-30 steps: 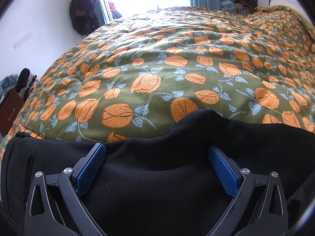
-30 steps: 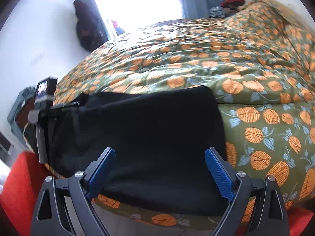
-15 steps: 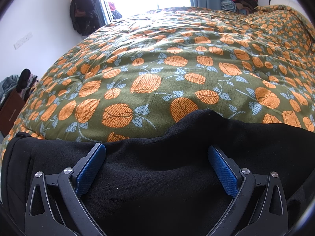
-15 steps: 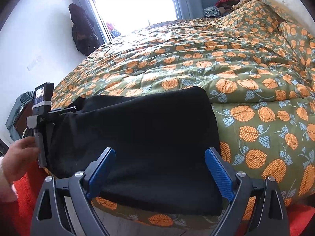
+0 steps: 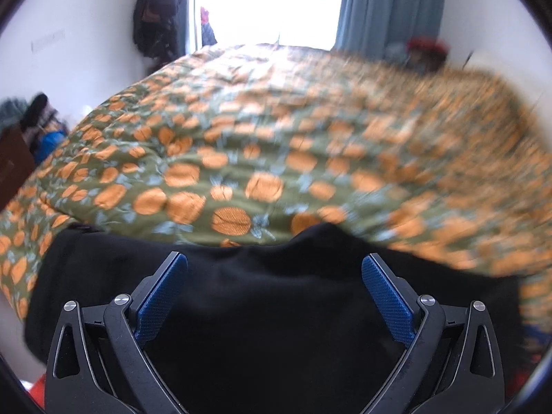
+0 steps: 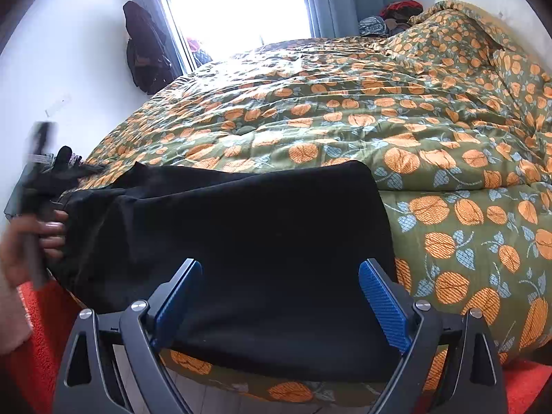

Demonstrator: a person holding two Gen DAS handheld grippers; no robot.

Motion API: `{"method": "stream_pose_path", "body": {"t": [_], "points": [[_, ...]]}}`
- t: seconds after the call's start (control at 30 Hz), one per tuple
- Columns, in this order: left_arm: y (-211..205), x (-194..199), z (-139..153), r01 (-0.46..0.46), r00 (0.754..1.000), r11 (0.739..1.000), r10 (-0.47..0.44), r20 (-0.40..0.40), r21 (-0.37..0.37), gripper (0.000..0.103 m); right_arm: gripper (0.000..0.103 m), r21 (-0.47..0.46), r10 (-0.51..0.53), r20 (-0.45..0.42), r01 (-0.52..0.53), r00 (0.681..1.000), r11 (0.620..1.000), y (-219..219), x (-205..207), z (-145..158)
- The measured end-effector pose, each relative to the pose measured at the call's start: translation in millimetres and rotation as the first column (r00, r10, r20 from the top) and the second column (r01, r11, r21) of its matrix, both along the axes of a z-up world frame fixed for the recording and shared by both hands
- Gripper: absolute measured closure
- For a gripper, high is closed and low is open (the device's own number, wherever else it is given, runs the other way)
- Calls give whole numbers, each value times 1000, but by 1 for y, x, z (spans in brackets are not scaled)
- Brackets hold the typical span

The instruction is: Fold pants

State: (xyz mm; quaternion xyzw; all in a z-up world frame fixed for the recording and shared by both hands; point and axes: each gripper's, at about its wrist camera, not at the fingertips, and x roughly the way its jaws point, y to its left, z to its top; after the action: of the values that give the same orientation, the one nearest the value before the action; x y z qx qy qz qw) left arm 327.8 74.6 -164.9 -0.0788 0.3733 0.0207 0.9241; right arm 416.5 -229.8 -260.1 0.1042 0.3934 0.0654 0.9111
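Observation:
The black pants [image 6: 258, 241] lie folded into a wide rectangle along the near edge of the bed. My right gripper [image 6: 279, 265] hovers over their near right part, open, with nothing between its blue pads. In the left wrist view my left gripper [image 5: 274, 260] is also open, above the left part of the pants [image 5: 276, 310], and that picture is blurred by motion. A person's hand [image 6: 20, 241] holds the left tool at the left end of the pants in the right wrist view.
A green quilt with orange flowers [image 6: 345, 110] covers the whole bed. A dark coat [image 6: 145, 48] hangs on the wall beside the bright window [image 6: 234, 7]. Clothes [image 6: 390, 17] are heaped at the far side. A red rug [image 6: 31, 327] lies on the floor.
The left gripper has lifted and drawn back from the pants, so more of the pants and bed shows, now blurred. The right gripper has stayed over the pants, still open.

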Motion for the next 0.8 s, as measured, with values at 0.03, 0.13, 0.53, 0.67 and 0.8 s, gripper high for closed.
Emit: {"method": "stream_pose_path", "body": {"t": [0.03,0.13,0.53,0.67,0.8], "points": [[15,-17,14,18,1000,998,-17,26,-64,1,11,-1,5,0,-5,1000,1000,1,1,0],[80,-67,37,-47,997,969,61,51,-242,1,11,1,21,-3,-21,1000,1000,6,5,-1],[238,-147,-34,-365,914,633,383,-132,-683,28,11,-56,96,12,-95,995,994,27,0,1],[237,-139,-55,-383,909,600,380,-172,-702,35,11,-58,90,21,-89,996,994,25,-6,3],[233,-140,-67,-415,899,614,390,-199,-672,35,11,-62,80,18,-78,997,995,21,-9,4]]}}
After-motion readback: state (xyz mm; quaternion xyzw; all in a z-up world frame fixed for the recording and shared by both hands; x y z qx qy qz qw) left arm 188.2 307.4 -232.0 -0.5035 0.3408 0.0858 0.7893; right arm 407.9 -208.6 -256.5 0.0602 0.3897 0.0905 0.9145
